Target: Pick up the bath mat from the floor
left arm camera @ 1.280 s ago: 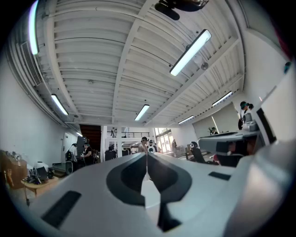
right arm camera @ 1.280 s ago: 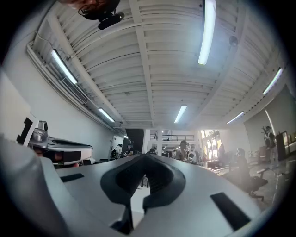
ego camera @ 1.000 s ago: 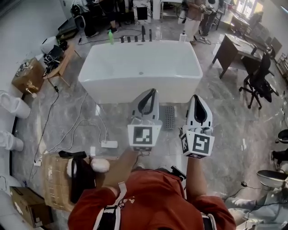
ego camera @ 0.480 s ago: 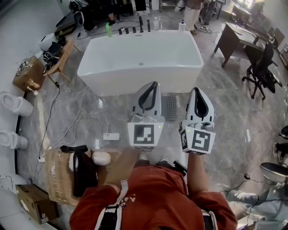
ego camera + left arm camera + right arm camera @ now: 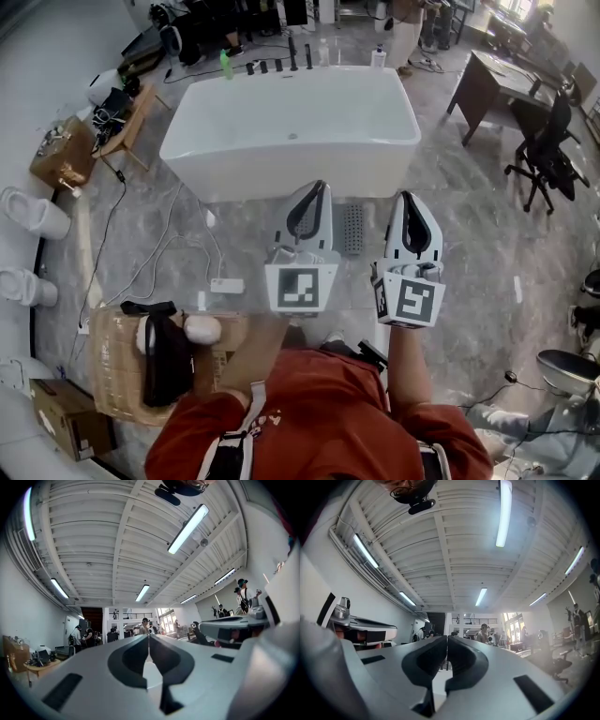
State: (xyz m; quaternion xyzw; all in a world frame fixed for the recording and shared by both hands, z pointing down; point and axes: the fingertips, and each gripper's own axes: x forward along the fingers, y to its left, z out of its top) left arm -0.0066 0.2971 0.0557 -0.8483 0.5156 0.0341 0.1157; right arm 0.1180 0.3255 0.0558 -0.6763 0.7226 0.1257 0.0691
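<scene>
Left gripper point(image 5: 317, 187) — jaws closed together, nothing between them; frame centre, held above floor point(image 5: 469, 234). Right gripper point(image 5: 407, 197) — jaws likewise closed, empty, just right of left one. Bath mat point(image 5: 352, 228): small grey perforated strip, flat on floor, seen between both gripper tips, just below white bathtub point(image 5: 291, 127).

bright ceiling strip lights point(image 5: 188, 529), fisheye edges
</scene>
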